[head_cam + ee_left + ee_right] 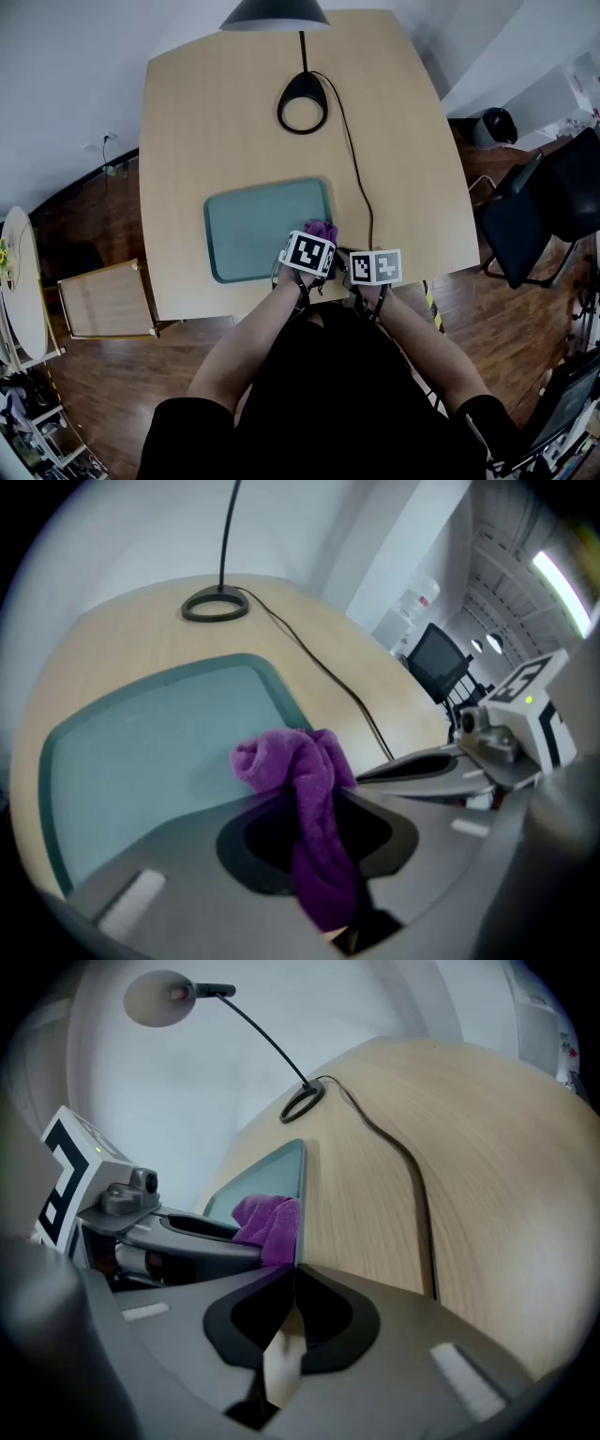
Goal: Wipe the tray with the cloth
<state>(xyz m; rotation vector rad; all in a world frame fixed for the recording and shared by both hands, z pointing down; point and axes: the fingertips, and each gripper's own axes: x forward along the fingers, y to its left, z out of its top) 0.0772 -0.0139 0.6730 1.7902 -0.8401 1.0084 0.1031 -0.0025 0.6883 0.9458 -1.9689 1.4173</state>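
Cloth (pixel 298 761), purple and bunched into a wad, is pinched between the jaws of the left gripper (pixel 314 803), which is clenched on it; the loose end of the cloth trails back between the jaws. The wad sits at the near right corner of the teal tray (pixel 253 234), over its inner surface just beside the rim; whether it presses on the tray cannot be told. The tray lies flat on the pale wooden counter (pixel 216 112), towards the edge nearest the person. Just to the right, close beside the left one, the right gripper (pixel 293 1269) hangs over bare wood beside the tray's right rim, its jaws drawn together with the tips meeting and nothing between them. Farther back on the counter stands a lamp with a black ring base (pixel 302 105), and its cable (pixel 357 164) runs down past the tray's right side. A dark chair (pixel 534 220) stands on the wooden floor to the right.
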